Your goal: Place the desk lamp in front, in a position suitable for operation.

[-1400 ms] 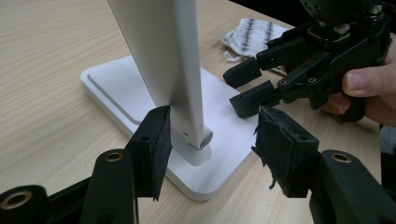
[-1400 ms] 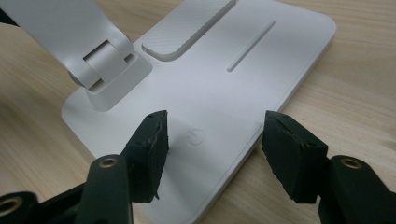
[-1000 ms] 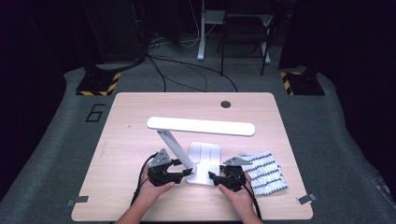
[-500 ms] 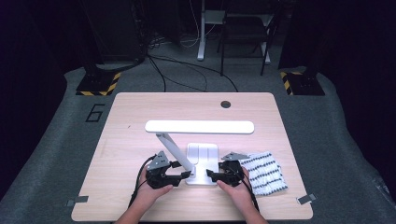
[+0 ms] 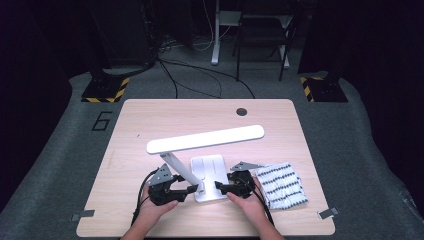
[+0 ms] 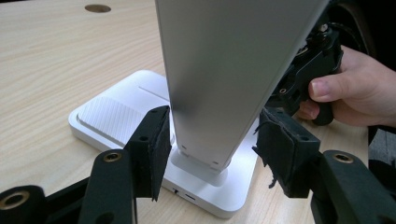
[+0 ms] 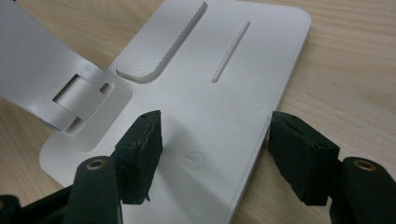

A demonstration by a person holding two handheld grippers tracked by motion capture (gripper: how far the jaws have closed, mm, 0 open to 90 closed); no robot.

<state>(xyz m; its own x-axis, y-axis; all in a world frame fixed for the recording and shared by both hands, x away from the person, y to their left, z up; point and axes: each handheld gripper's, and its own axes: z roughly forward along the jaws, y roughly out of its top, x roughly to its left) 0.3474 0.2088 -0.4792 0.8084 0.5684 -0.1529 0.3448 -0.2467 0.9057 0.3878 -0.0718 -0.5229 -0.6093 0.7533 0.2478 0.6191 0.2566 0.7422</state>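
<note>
Lamp (image 5: 207,170) stands near the counter's (image 5: 150,120) front edge, head raised. My left gripper (image 6: 210,140) is spread around its stem, pads not touching; my right gripper (image 7: 215,149) is spread over its base corner.

A patterned black-and-white cloth (image 5: 284,184) lies on the wooden table (image 5: 150,120), just beside the right tool's outer side. Far ahead of both tools sits a round grommet hole (image 5: 241,111); beyond, floor cables (image 5: 200,80).
</note>
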